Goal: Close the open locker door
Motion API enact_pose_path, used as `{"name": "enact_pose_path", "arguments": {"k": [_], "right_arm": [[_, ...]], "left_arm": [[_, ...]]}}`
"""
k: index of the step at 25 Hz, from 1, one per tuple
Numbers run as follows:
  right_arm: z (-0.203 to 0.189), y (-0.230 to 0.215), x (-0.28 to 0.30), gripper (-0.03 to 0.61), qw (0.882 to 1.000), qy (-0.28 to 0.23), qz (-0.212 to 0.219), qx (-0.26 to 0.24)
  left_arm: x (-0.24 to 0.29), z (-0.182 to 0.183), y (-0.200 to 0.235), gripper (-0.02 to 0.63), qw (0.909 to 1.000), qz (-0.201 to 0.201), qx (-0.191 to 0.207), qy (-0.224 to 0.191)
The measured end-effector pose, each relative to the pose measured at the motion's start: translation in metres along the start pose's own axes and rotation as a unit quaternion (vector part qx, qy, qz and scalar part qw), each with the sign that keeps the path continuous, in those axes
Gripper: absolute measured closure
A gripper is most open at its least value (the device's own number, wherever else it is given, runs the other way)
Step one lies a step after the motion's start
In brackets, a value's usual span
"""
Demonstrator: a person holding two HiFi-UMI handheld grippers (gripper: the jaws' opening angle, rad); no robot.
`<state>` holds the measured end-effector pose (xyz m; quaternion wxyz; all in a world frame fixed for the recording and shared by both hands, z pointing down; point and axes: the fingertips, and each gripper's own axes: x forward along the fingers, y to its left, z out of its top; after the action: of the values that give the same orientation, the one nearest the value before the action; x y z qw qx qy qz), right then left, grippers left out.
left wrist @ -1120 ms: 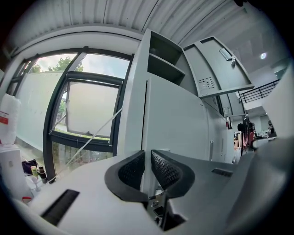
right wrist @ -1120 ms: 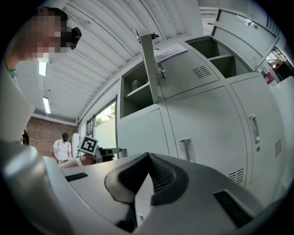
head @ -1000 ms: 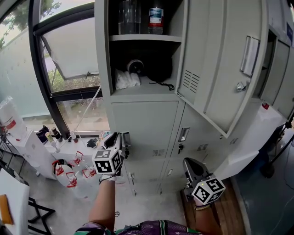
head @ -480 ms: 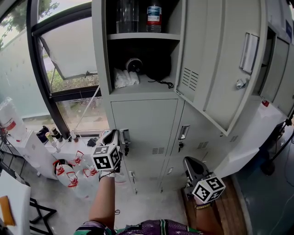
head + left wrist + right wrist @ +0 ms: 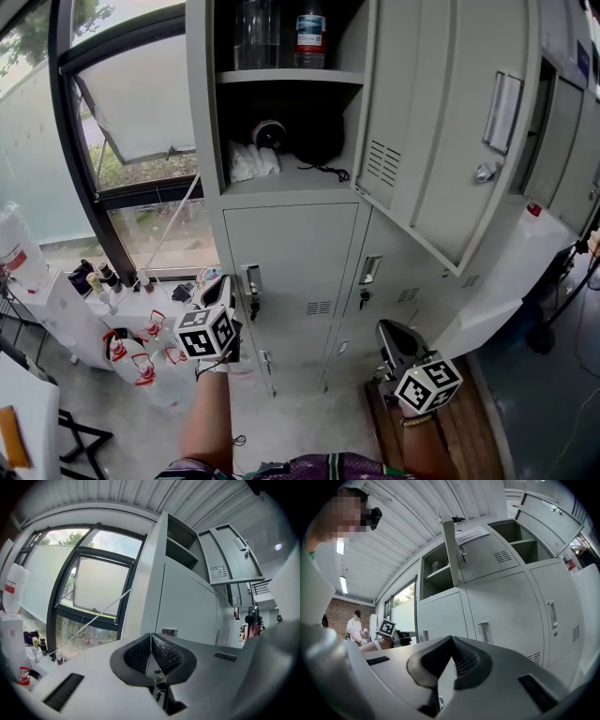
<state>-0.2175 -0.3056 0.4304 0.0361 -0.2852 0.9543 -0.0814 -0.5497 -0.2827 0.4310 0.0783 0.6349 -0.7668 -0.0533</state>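
The grey open locker door (image 5: 450, 122) swings out to the right at the top of the head view, its handle (image 5: 503, 111) facing me. Behind it the open compartment (image 5: 286, 141) holds bottles, a black bag and white cloth. My left gripper (image 5: 217, 289) is low, in front of the lower left locker's handle (image 5: 251, 281), well below the door. Its jaws are shut with nothing between them (image 5: 151, 637). My right gripper (image 5: 392, 339) sits lower right, also shut and empty (image 5: 452, 639). The open door (image 5: 480, 557) shows high above it.
A dark-framed window with a tilted pane (image 5: 141, 94) is on the left. Below it stands a white stand with small bottles (image 5: 103, 281). A second locker door (image 5: 553, 141) stands ajar at far right. A person (image 5: 355, 625) stands far off in the right gripper view.
My left gripper has drifted a little left and down, away from the lower locker's handle. The right gripper has stayed put. The open door has not moved.
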Motion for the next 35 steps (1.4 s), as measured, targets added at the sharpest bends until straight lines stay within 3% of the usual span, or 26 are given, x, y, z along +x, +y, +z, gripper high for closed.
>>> {"name": "enact_pose_path", "arguments": {"k": [8, 16, 26, 35], "right_arm": [[0.006, -0.004, -0.012, 0.572, 1.0, 0.006, -0.02, -0.02], [0.022, -0.005, -0.031, 0.572, 1.0, -0.012, -0.008, -0.026], [0.044, -0.006, -0.085, 0.572, 0.999, -0.025, -0.007, -0.031], [0.108, -0.019, -0.164, 0.571, 0.993, -0.098, -0.01, -0.061]], "left_arm": [[-0.021, -0.013, -0.013, 0.592, 0.9997, -0.023, 0.011, -0.005], [-0.067, -0.016, -0.054, 0.594, 0.9979, -0.06, 0.021, -0.013], [-0.14, -0.007, -0.114, 0.594, 0.9955, -0.077, 0.028, -0.048], [-0.206, 0.017, -0.16, 0.594, 0.9916, -0.086, 0.038, -0.09]]}}
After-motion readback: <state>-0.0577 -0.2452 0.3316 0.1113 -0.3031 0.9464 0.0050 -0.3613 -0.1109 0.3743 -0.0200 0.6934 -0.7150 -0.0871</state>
